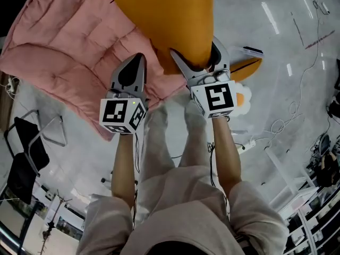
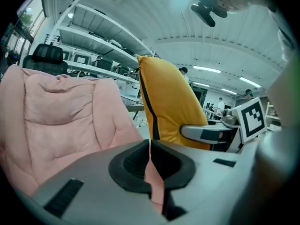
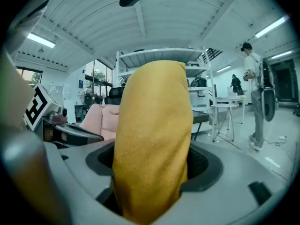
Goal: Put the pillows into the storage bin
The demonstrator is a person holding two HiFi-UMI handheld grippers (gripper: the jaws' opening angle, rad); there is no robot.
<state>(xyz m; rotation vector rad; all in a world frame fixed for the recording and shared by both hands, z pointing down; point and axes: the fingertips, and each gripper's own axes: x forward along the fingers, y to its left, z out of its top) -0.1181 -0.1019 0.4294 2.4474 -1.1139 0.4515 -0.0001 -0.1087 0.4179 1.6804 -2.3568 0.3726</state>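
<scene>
1. Head view first: the pink pillow [image 1: 69, 52] is the biggest thing you carry. It spreads ahead of the left gripper [image 1: 139, 57] and out to your left, so nearly all its bulk lies off to one side of the grip.
2. The yellow pillow [image 1: 170, 20] runs straight away from the right gripper [image 1: 199, 54], its long axis in line with the jaws. In the right gripper view it stands up from between them like a thick column [image 3: 154, 125].
3. The two pillows touch, or nearly touch, along their inner edges, because the grippers sit side by side in front of your legs.
4. The right gripper's jaws stand fairly wide and press on the yellow pillow's end from both sides; the filling bulges between them.
5. In the left gripper view, the left gripper [image 2: 150, 146] is closed almost to nothing on a thin fold of the pink pillow's [image 2: 61, 121] edge. That looks the weaker hold for so large a load.
6. The storage bin shows in no view, so you cannot tell which way it lies from either hand. Find it before you swing anything.
7. A small white-and-yellow soft thing [image 1: 243, 100] lies on the floor [image 1: 276, 47] just right of your right wrist. It may be another pillow, and the right hand is the nearer one.
</scene>
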